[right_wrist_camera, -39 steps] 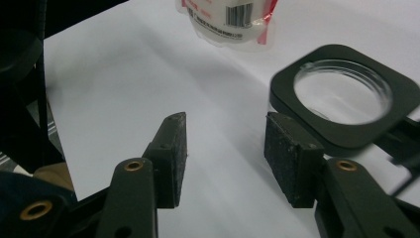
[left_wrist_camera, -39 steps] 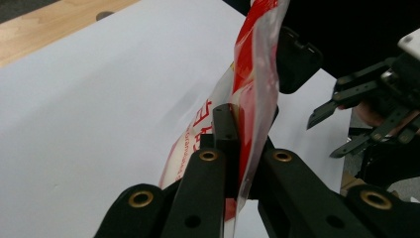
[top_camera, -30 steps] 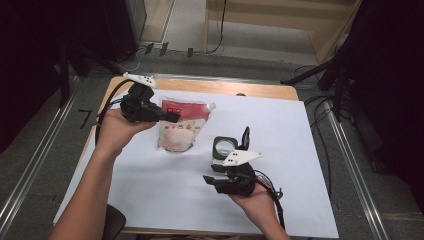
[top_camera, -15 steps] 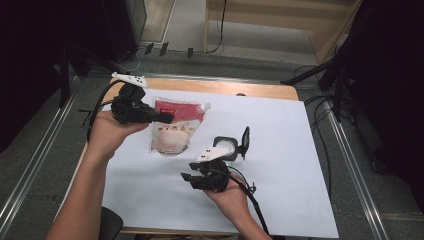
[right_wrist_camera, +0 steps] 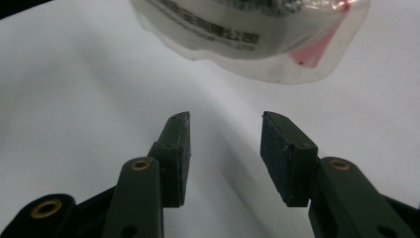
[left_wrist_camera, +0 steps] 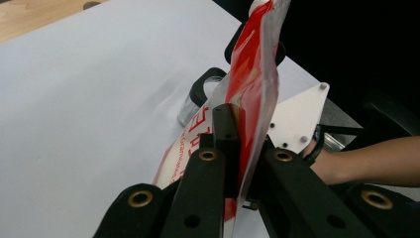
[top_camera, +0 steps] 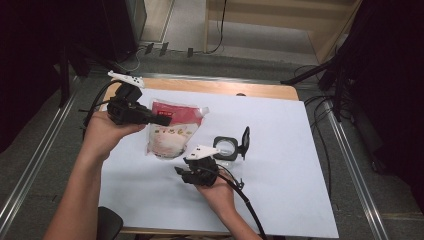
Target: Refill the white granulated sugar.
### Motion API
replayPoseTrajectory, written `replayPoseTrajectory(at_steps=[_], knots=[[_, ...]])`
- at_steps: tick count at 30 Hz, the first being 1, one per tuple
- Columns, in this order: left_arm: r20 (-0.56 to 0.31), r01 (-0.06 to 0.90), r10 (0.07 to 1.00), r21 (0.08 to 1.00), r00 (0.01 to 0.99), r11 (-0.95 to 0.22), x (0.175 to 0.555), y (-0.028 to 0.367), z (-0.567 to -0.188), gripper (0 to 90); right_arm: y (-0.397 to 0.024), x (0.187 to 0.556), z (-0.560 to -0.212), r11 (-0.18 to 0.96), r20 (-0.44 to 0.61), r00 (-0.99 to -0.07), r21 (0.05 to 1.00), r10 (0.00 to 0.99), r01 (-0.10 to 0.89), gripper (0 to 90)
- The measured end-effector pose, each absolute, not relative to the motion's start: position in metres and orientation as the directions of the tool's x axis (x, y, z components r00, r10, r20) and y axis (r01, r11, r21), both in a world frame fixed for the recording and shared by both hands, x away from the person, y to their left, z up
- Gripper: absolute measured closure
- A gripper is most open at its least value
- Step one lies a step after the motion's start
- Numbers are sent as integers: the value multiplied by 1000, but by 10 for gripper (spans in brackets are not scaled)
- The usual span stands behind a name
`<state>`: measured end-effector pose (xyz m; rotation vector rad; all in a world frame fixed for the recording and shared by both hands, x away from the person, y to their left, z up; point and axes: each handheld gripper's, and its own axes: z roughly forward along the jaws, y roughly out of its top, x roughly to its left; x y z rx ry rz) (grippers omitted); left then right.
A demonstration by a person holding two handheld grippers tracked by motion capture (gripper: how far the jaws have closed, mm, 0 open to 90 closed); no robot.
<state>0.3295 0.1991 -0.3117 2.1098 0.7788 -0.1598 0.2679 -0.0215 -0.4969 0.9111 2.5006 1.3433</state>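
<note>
Left gripper [top_camera: 162, 120] clamped tight on red top edge of pouch [top_camera: 172, 132], a clear bag of pale contents hanging above white sheet [top_camera: 280, 130]. Right gripper [right_wrist_camera: 225, 131] spread, empty, just below pouch's bottom. Beside it, glass jar [top_camera: 226, 147] with black lid hinged open; contents unclear.

The pouch [top_camera: 172, 131] is clear plastic with a red top band, printed lettering and pale contents (a spout sits at its upper corner). It hangs lifted off the white sheet, pinched at its top edge, its rounded bottom sagging toward the sheet.
</note>
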Motion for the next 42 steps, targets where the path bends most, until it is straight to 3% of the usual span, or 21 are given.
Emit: replayPoseTrajectory(at_steps=[14, 21, 24, 34, 42], knots=[[-477, 645, 441, 635, 760, -425, 327, 203, -310, 900, -12, 278, -515, 352, 153, -773, 824, 615, 443, 579], [-526, 681, 436, 611, 730, -404, 335, 201, -321, 900, -8, 269, -508, 357, 53, -796, 874, 603, 328, 681], [-498, 669, 455, 629, 738, -396, 336, 200, -322, 892, -6, 263, -507, 375, 31, -813, 877, 582, 301, 675], [-368, 552, 442, 720, 818, -420, 335, 188, -332, 853, -9, 252, -498, 303, 154, -826, 881, 542, 364, 687], [-398, 568, 429, 710, 811, -417, 340, 176, -346, 811, -16, 251, -488, 252, 240, -828, 877, 506, 408, 687]])
